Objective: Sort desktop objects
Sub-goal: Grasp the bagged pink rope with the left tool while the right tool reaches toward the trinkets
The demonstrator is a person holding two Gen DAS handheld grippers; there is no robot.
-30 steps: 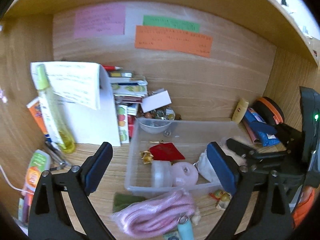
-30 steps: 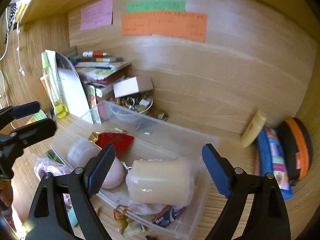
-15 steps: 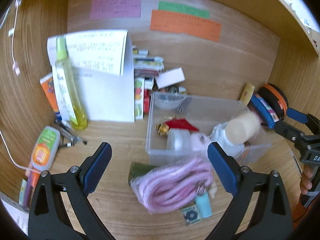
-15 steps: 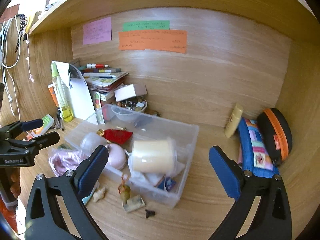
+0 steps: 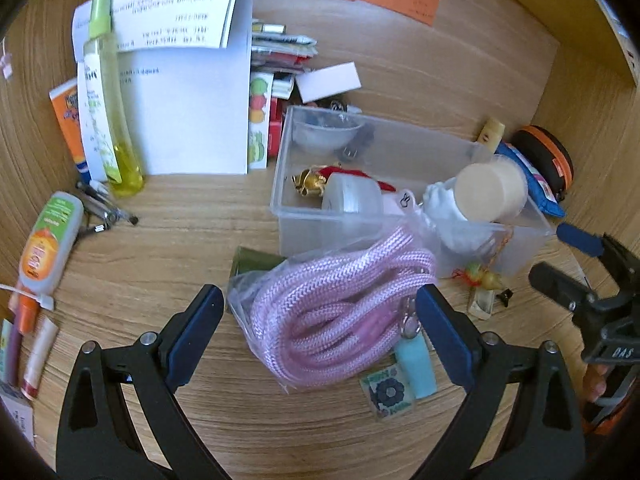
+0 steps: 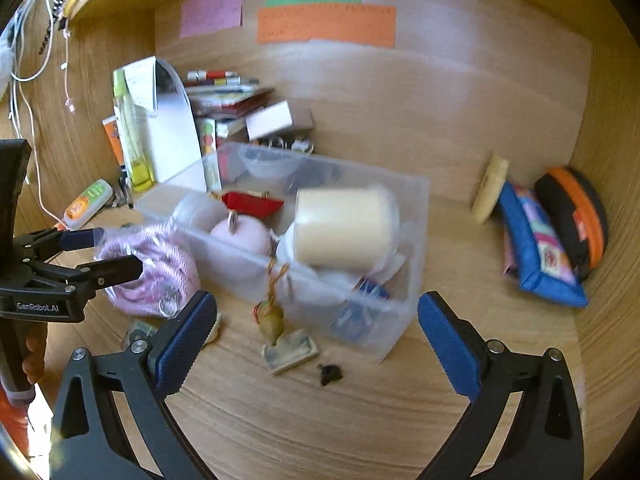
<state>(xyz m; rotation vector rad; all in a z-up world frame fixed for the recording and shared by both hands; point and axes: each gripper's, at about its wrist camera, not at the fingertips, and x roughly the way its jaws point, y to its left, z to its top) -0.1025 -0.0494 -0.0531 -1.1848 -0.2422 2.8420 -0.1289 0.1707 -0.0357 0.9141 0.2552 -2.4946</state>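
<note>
A clear plastic bin [image 5: 516,246] [image 6: 412,196] sits mid-desk and holds a cream roll [image 5: 491,190] [image 6: 344,226], a pink round case [image 6: 242,234], a white round tub [image 5: 350,198] and a red pouch [image 6: 252,204]. A bagged coil of pink rope [image 5: 336,312] [image 6: 158,276] lies in front of the bin. My left gripper [image 5: 318,332] is open with the rope between its fingers; it also shows in the right wrist view [image 6: 100,254]. My right gripper [image 6: 318,344] is open and empty above a small gourd charm [image 6: 272,320]; it also shows in the left wrist view [image 5: 560,260].
A yellow spray bottle [image 5: 110,112], white papers [image 5: 192,112], stacked books [image 5: 280,48] and an orange-green tube [image 5: 48,240] stand at the left. A blue pouch [image 6: 536,248], an orange-black case [image 6: 576,216] and a cream tube [image 6: 490,188] lie at the right. A light blue tag [image 5: 416,364] lies by the rope.
Both grippers have drawn back from the bin and tilted down. The pink rope now lies between my left fingers. The right view has shifted right and closer to the desk.
</note>
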